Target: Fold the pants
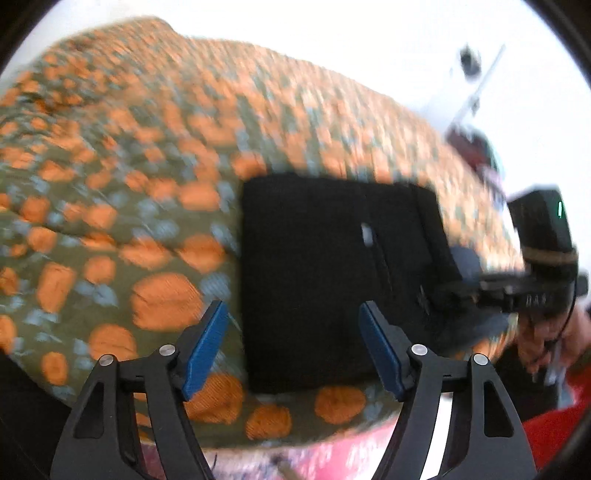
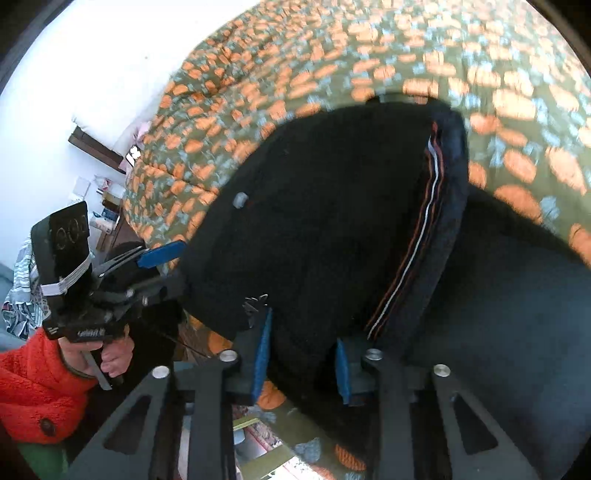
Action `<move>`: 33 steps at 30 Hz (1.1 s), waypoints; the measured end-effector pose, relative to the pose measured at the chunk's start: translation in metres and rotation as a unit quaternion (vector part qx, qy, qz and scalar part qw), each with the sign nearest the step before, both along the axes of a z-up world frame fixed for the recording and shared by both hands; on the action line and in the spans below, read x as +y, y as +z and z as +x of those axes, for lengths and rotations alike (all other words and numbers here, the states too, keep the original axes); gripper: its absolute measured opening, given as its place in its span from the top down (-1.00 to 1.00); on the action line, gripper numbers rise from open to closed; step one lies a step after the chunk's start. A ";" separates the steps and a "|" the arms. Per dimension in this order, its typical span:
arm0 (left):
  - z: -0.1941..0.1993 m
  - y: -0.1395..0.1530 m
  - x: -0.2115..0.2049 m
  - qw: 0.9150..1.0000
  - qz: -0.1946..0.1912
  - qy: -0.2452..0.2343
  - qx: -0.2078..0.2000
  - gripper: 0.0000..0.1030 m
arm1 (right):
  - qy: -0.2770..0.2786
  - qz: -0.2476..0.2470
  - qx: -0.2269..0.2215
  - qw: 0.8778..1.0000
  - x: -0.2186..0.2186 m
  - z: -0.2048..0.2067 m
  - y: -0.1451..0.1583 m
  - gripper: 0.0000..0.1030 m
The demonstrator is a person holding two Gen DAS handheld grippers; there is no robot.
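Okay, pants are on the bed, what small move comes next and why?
Probably lift the right hand-held gripper, since the black pants fill its narrowed gap near the stripe. The left hand-held gripper is open, holding nothing.

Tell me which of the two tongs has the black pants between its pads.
The right tongs: black pants fabric sits between their blue pads. The left tongs hang open above the pants with nothing between their pads.

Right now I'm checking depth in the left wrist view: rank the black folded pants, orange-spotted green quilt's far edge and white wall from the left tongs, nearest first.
1. Black folded pants, just ahead.
2. Quilt's far edge, behind them.
3. White wall, at the top.
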State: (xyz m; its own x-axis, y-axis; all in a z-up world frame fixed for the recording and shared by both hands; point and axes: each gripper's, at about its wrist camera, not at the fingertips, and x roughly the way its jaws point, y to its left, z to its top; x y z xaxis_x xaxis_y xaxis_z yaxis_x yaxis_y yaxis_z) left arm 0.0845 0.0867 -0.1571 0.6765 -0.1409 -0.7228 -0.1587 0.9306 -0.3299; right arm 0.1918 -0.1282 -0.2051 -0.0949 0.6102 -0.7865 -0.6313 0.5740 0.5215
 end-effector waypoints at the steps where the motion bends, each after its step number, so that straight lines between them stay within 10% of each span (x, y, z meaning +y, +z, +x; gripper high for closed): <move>1: -0.006 0.008 0.008 1.000 -0.001 0.020 -0.021 -0.46 | -0.006 0.010 -0.004 1.000 -0.005 0.000 0.008 0.51; 8: -0.022 0.008 0.062 0.991 -0.031 0.127 -0.023 -0.48 | -0.059 0.096 -0.028 0.993 -0.044 0.008 0.085 0.60; 16: -0.018 0.007 0.054 0.993 -0.023 0.119 -0.014 -0.48 | -0.103 0.113 -0.037 0.988 -0.102 0.010 0.113 0.61; 23: -0.008 0.008 0.025 0.998 0.017 0.064 -0.010 -0.49 | -0.181 0.106 -0.007 0.978 -0.179 0.014 0.089 0.61; 29: -0.002 0.005 0.003 0.999 0.036 0.022 0.003 -0.49 | -0.225 0.003 0.032 0.974 -0.216 0.023 0.012 0.61; 33: -0.001 0.003 -0.005 0.999 0.051 0.006 0.010 -0.49 | -0.260 0.043 0.068 0.962 -0.230 0.024 -0.002 0.49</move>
